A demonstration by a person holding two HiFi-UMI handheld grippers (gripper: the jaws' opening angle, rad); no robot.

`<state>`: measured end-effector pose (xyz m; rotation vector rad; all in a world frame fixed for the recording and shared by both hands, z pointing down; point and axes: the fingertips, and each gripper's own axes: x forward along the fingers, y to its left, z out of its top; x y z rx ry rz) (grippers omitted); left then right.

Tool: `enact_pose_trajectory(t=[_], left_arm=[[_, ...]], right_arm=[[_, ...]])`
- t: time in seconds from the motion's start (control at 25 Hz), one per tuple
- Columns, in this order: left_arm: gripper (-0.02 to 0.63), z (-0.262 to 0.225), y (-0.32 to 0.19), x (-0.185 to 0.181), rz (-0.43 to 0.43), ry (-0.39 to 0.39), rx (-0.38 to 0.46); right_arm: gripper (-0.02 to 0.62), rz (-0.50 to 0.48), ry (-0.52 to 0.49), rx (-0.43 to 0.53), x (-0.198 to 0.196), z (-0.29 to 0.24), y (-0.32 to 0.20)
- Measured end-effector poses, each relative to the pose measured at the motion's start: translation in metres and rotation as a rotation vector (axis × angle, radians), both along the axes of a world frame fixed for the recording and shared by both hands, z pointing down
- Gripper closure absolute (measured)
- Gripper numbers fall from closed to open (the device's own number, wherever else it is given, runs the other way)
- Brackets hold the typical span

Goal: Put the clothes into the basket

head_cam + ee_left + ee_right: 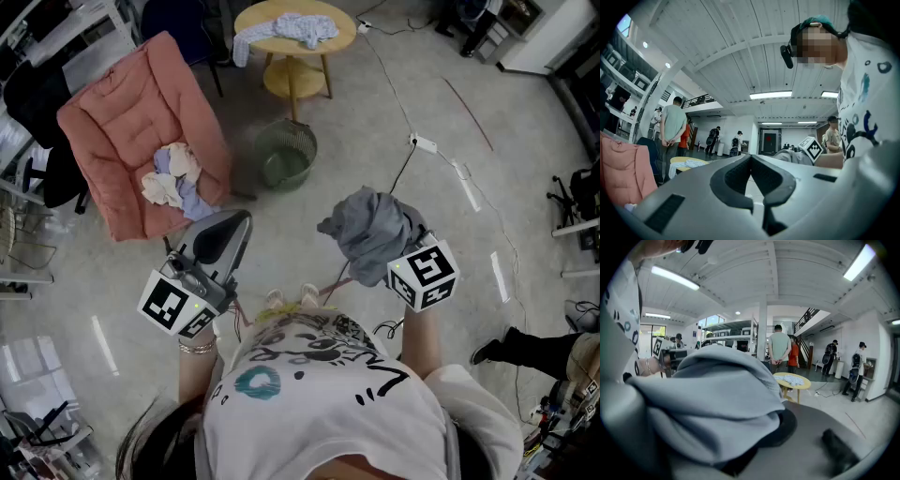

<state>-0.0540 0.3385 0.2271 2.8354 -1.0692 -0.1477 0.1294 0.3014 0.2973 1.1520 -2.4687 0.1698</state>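
Clothes sit in three places, and we take them from the biggest holder down. The pink chair [122,122] carries a small heap [173,183] on its seat, likely left there for picking. The round bench [339,39] behind it holds one pale cloth [291,28] spread across its top. The green basket [286,155] stands on the floor between chair and bench, well ahead of us. We see nothing in it, and every piece has a short way to it. A grey garment [370,230] hangs bunched from our right tool [772,436], whose jaws are clamped on it. We judge it is held high to stay off the floor on the way to the basket. Our left tool [750,159] has its jaws together on nothing and is held aside, free for the next piece.
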Motion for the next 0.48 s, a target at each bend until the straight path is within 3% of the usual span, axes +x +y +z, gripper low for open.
enact_pose_trajectory(t=[0.16,0.32,0.48], left_arm=[[0.595,0.003,0.004,0.007,-0.009,-0.064,0.008],[0.595,0.011,0.003,0.013,-0.013,-0.117,0.003],[0.595,0.012,0.001,0.014,-0.014,-0.099,-0.007]], right_arm=[[0.521,-0.038,-0.148,0.044,-0.003,-0.022,0.011],[0.521,-0.06,-0.213,0.077,-0.005,-0.032,0.015],[0.52,-0.068,-0.237,0.08,-0.007,-0.032,0.015]])
